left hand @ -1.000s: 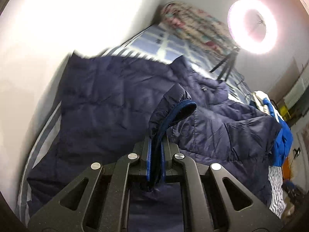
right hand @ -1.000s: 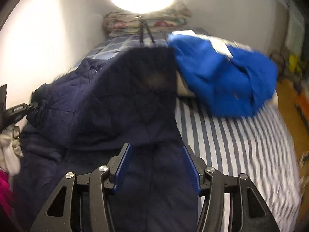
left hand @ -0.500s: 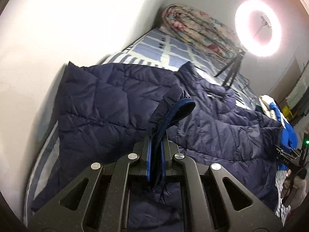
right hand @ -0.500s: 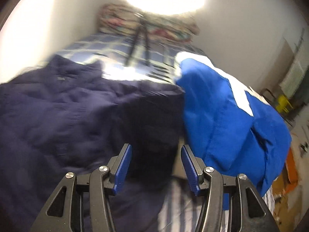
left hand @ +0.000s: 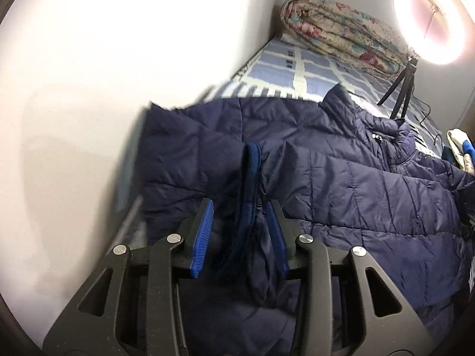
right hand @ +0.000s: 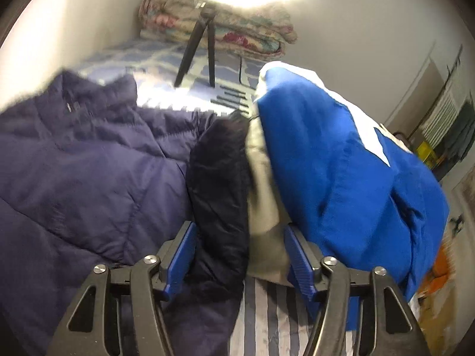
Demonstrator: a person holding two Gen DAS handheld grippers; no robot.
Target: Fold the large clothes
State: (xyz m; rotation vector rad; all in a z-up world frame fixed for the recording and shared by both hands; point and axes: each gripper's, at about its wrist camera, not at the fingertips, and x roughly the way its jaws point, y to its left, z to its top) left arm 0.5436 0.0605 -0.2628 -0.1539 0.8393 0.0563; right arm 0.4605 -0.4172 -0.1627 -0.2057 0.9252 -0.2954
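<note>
Navy puffer jacket (left hand: 341, 184) lies spread across the striped bed (right hand: 267, 311) | left gripper (left hand: 242, 231) wide open, blue-trimmed cuff (left hand: 252, 178) loose between its pads | right gripper (right hand: 237, 262) open over a dark sleeve (right hand: 219, 195), beside a blue garment (right hand: 341, 163)

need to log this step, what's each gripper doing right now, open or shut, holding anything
Left gripper: open, the navy jacket's cuff loose between its fingers, not clamped.
Right gripper: open, holding nothing; a navy sleeve lies between its fingers.
</note>
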